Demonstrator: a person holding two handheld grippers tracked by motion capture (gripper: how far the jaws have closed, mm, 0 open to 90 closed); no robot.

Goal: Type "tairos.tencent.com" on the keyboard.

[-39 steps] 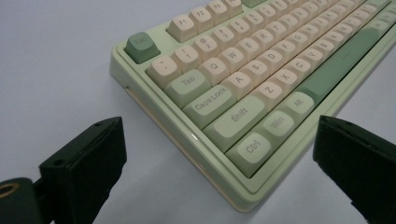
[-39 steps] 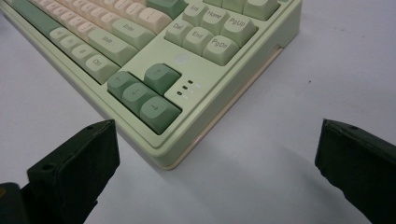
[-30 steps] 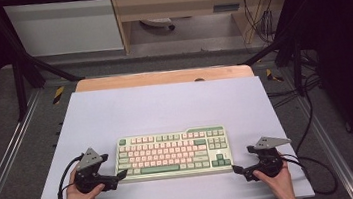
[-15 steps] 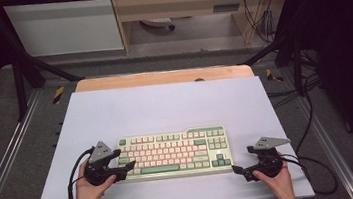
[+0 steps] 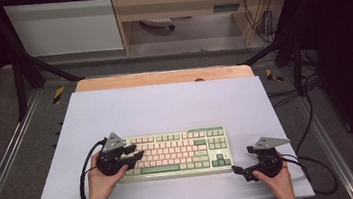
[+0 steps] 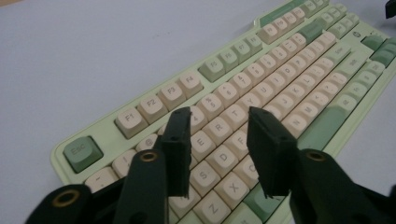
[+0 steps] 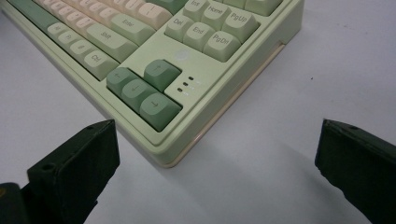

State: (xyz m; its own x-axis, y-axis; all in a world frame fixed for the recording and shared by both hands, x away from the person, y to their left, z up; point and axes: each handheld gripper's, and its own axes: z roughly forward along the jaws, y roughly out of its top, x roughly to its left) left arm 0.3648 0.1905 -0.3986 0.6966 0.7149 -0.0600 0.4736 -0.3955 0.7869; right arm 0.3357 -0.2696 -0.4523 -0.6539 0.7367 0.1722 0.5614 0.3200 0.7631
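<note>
1. Hovering over the keyboard's (image 5: 175,153) left end, the left hand-held gripper (image 5: 134,152) has just been closing its jaws; nothing sits between them, and they hang narrowed but unclamped above the letter keys (image 6: 219,140).
2. Lying flat near the front edge of the bench (image 5: 165,106), the pale green keyboard with cream keys stretches between both hands.
3. Resting on the bench just beside the keyboard's right front corner (image 7: 170,156), the right hand-held gripper (image 5: 239,170) stands with jaws spread wide, holding nothing, close by the arrow keys (image 7: 144,91).
</note>
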